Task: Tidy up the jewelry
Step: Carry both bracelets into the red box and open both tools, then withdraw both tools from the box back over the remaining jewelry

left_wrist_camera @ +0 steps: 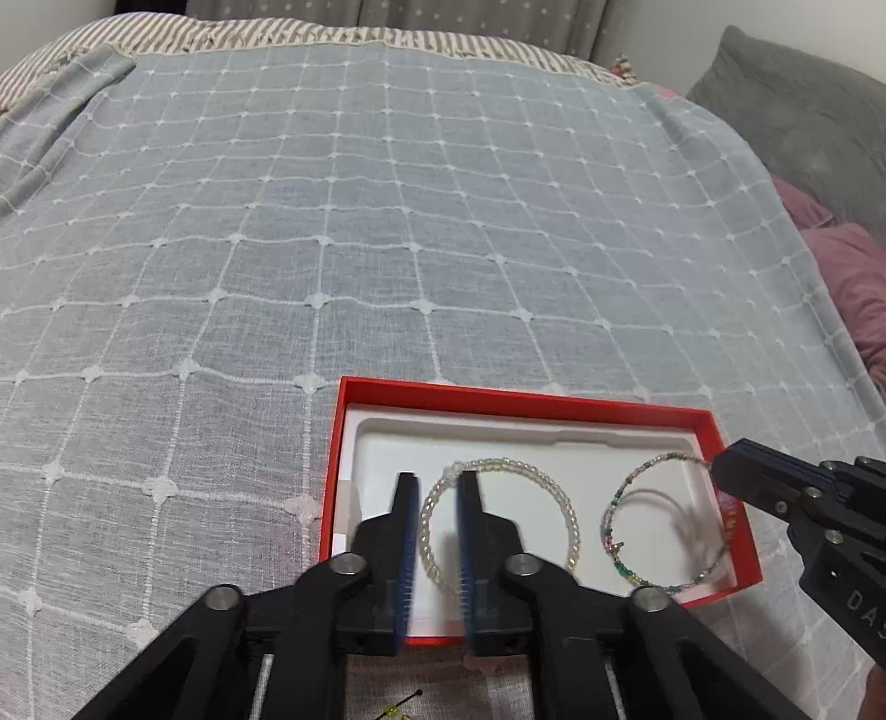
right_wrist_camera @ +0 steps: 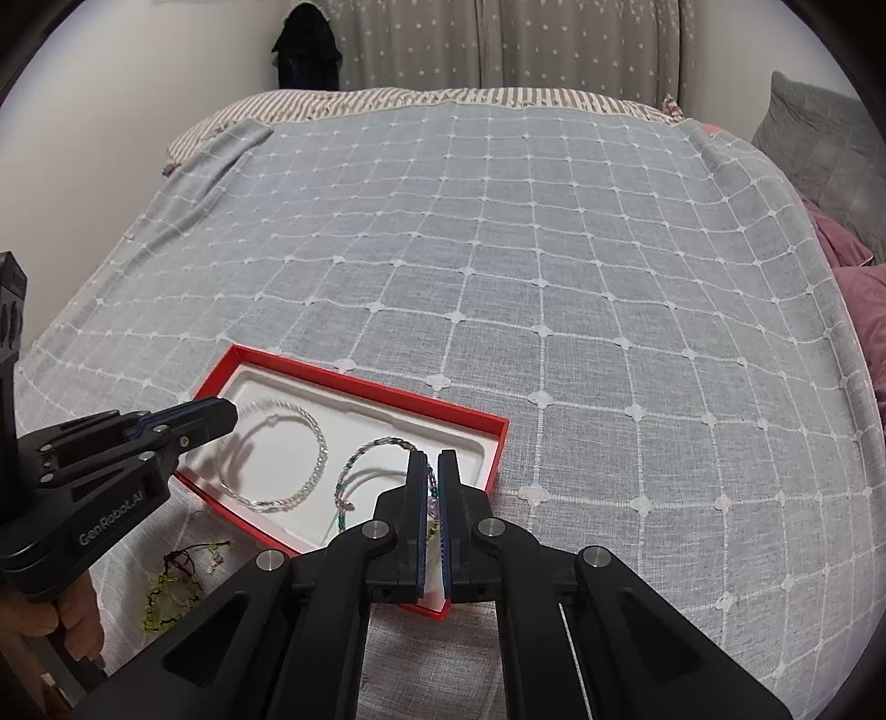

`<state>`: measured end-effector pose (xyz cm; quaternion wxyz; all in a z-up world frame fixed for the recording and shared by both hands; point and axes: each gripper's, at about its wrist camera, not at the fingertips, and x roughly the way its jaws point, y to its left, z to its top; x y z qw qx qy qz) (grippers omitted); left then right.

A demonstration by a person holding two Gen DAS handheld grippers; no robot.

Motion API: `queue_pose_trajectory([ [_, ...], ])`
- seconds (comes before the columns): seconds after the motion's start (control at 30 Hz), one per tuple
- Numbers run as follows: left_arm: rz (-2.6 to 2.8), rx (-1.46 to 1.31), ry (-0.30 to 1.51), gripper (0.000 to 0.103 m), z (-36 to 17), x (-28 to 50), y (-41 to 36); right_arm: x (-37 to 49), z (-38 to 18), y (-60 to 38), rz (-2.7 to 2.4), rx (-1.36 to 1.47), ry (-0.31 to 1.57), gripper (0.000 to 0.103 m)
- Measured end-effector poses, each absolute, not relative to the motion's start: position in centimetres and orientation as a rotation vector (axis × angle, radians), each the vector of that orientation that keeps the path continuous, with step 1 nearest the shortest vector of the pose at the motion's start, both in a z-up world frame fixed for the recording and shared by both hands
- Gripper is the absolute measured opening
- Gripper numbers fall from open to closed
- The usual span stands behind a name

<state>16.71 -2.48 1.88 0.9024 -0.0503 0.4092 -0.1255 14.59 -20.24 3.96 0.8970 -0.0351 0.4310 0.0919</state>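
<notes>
Now, with both bracelets laid in the red box (left_wrist_camera: 531,400), the clear bracelet (left_wrist_camera: 498,518) is straddled unpinched by the slightly parted left gripper (left_wrist_camera: 437,482), while the beaded bracelet (right_wrist_camera: 360,459) is pinched by the downward-tilted right gripper (right_wrist_camera: 432,462), whose release is judged next.

A home bedroom: a bed (right_wrist_camera: 498,249) under a grey checked cover (left_wrist_camera: 332,221), pillows (right_wrist_camera: 819,144) at its side, and star-patterned curtains (right_wrist_camera: 498,44) behind.
</notes>
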Motion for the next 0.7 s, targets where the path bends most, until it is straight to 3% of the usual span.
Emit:
queue_pose_trajectory([
  [0.03, -0.257, -0.099, 0.841, 0.021, 2.1, 16.5, -2.4, 14.5, 4.1, -20.4, 0.187, -0.068, 0.892, 0.007],
  [0.1, -0.254, -0.084, 0.834, 0.028, 2.4, 16.0, -2.5, 14.1, 4.6, -20.5, 0.190, -0.061, 0.887, 0.025],
  [0.17, -0.253, -0.069, 0.829, 0.036, 2.8, 15.5, -2.5, 13.5, 5.0, -20.7, 0.188, -0.059, 0.881, 0.034],
  [0.33, -0.251, -0.031, 0.825, 0.057, 3.4, 13.6, -2.6, 11.6, 5.8, -20.7, 0.183, -0.082, 0.878, 0.039],
  [0.4, -0.243, -0.016, 0.823, 0.069, 3.5, 12.8, -2.5, 10.8, 5.9, -20.8, 0.182, -0.086, 0.885, 0.047],
  [0.57, -0.228, 0.009, 0.844, 0.087, 3.2, 11.0, -2.1, 8.6, 5.8, -20.8, 0.181, -0.100, 0.893, 0.058],
  [0.7, -0.228, 0.001, 0.880, 0.095, 2.6, 9.9, -1.6, 7.2, 5.3, -20.7, 0.176, -0.110, 0.910, 0.063],
])
